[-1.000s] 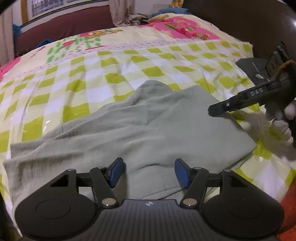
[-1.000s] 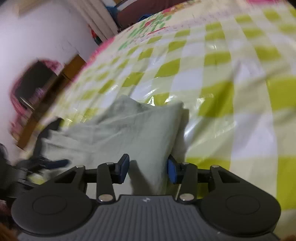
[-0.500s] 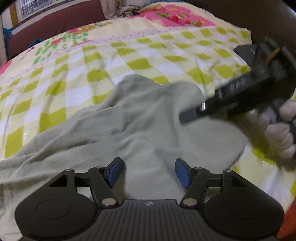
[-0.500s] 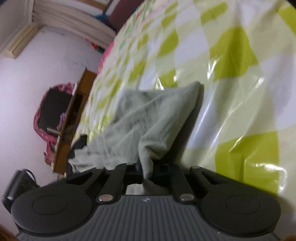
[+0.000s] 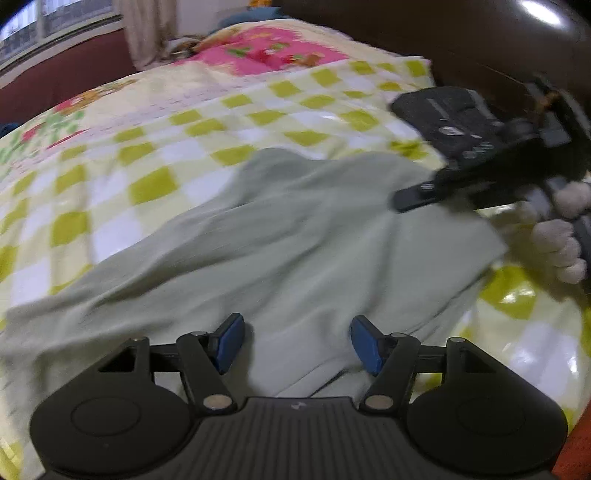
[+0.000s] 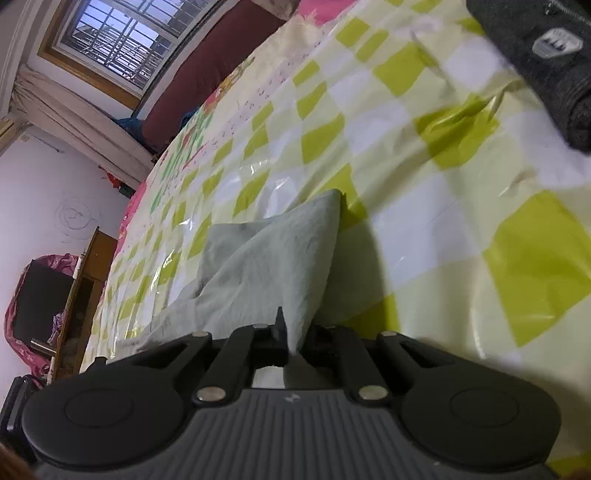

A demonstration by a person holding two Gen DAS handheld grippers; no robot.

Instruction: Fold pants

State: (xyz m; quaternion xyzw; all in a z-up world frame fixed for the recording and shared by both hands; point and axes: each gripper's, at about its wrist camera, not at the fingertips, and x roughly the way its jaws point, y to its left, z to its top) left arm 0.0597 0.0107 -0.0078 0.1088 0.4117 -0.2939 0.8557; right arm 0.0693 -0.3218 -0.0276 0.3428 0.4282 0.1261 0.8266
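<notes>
Pale grey-green pants lie spread and partly folded on a bed with a yellow-green checked cover. My left gripper is open, its blue pads just above the pants' near edge. My right gripper is shut on the right edge of the pants and holds that cloth lifted off the cover. The right gripper also shows in the left wrist view, at the pants' right side, held by a white-gloved hand.
A dark folded garment lies on the cover at the far right; it also shows in the left wrist view. A dark headboard stands behind. A window and a wooden cabinet are beyond the bed's left side.
My right gripper closed on the pants' right edge and lifted it, then swung to the right. My left gripper stayed open near the pants' near edge.
</notes>
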